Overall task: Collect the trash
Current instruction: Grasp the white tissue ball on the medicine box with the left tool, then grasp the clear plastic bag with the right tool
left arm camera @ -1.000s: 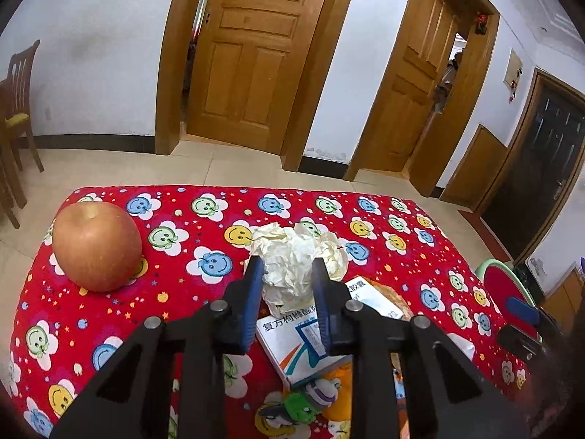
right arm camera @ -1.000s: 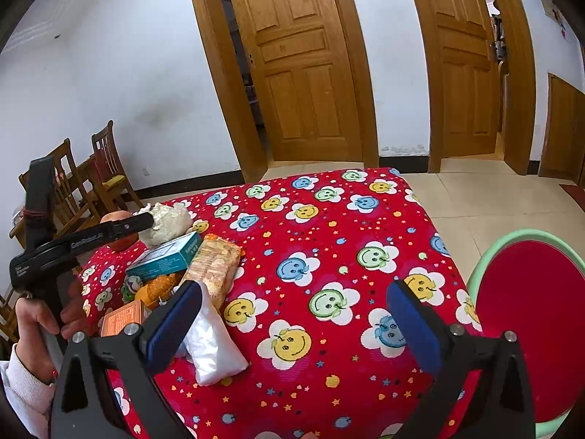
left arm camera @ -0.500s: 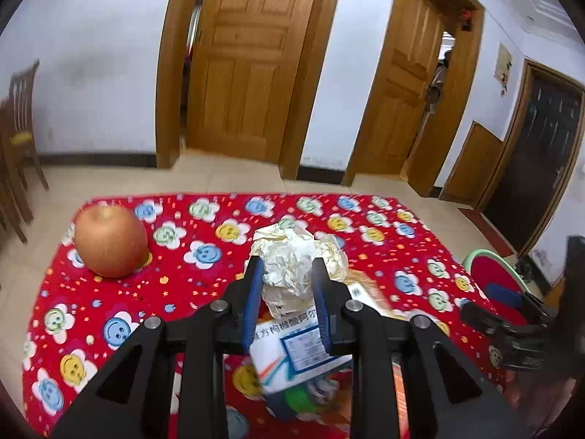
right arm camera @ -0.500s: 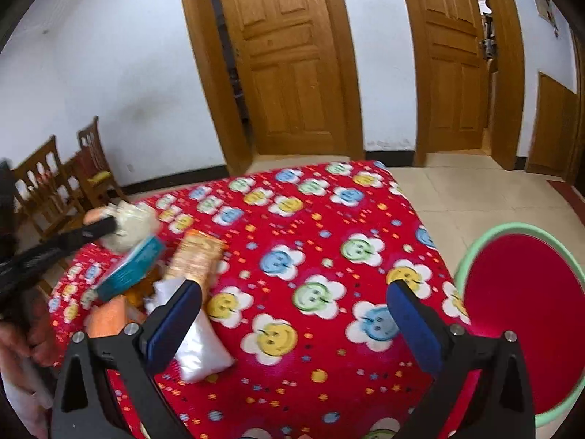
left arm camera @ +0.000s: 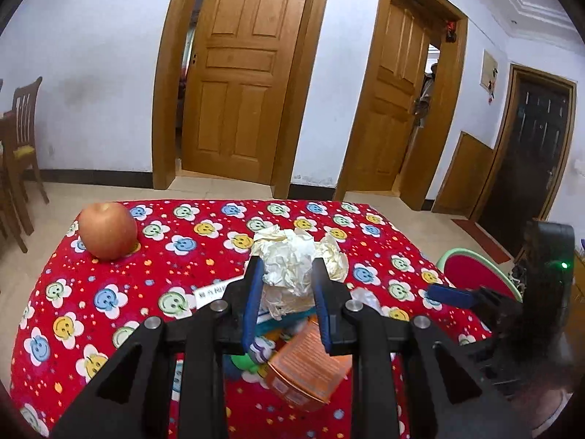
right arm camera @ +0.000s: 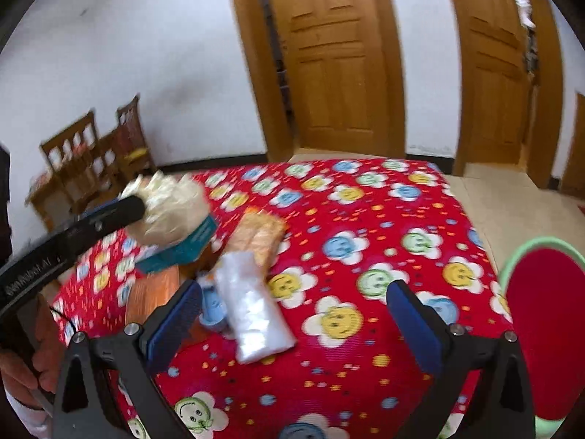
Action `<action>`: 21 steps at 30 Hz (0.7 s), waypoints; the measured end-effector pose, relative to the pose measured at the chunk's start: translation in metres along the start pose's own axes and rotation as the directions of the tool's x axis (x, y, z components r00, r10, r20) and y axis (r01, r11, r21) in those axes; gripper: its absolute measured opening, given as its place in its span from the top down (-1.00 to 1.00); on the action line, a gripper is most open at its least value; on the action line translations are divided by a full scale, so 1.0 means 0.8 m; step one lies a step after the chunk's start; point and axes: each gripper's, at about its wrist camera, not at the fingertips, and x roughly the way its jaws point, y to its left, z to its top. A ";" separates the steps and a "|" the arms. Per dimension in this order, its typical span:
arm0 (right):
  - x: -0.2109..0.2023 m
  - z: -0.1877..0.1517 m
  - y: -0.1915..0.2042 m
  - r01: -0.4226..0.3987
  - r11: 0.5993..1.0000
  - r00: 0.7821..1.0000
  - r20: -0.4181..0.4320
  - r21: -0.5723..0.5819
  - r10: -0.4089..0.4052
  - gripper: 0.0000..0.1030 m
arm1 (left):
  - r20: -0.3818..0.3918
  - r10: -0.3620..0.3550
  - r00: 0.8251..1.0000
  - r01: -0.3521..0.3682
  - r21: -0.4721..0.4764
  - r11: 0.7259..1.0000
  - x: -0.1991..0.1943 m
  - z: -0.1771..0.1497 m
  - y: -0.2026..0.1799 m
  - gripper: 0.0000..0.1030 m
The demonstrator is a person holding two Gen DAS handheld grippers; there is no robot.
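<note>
Since a second ago the left tool has lifted the crumpled paper wad off the medicine box and now carries it above the clutter toward the red bin beside the worktop, its blue pads pinching the wad's lower half. The right tool hangs spread and empty over the clear plastic bag. The wad is light and springy, so it could slip from the pinch and fall short among the orange packet and box, or the two tools could knock together near the bin.
</note>
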 end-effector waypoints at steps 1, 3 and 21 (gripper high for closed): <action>0.004 0.000 0.004 -0.009 1.000 1.000 -0.009 -0.019 0.009 -0.82 | 0.005 0.001 1.000 -0.002 0.016 1.000 0.000 -0.001 -0.004 0.49; 0.008 0.000 0.011 -0.029 0.999 0.999 -0.022 -0.041 0.028 -0.55 | 0.010 0.002 1.000 -0.002 0.046 0.999 -0.001 -0.004 -0.012 0.49; -0.010 -0.005 -0.017 -0.098 0.993 0.995 0.031 0.063 0.096 0.63 | 0.040 -0.028 0.999 0.021 0.150 0.989 -0.003 -0.015 -0.038 0.48</action>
